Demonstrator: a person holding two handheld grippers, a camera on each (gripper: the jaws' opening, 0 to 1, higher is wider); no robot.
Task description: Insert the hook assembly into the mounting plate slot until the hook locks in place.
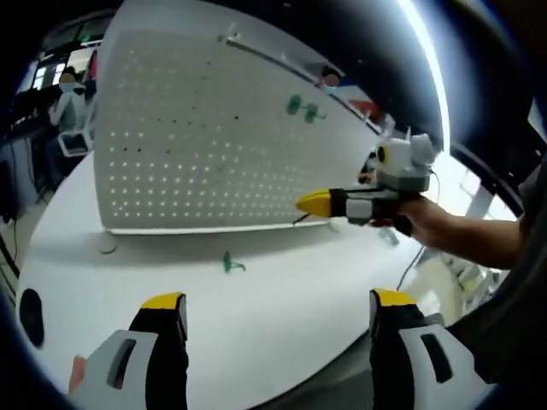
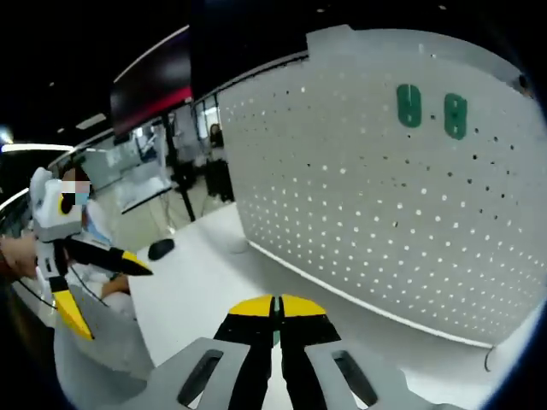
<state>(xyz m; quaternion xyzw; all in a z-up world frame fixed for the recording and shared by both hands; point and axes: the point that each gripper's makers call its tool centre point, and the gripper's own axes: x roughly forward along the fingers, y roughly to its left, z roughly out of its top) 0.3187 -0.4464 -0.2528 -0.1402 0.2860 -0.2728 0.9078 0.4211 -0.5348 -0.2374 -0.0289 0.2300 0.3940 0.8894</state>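
Left gripper: yellow-tipped black jaws stand wide apart with nothing between them, above the white table top. In the right gripper view it appears at the left edge, jaws spread.
Right gripper: yellow tips meet, jaws closed; whether anything is pinched between them cannot be told. In the left gripper view it comes in from the right, held by a person's hand, tip closed and pointing at the board's lower right edge.
Mounting plate: white perforated metal pegboard, standing upright on the table; also seen at.
Mounted hooks: two green plastic hook plates sit side by side on the upper part of the board.
Loose hook: small green plastic hook assembly lies on the table in front of the board, apart from both grippers.
Other: dark round object on the table near the board's end.
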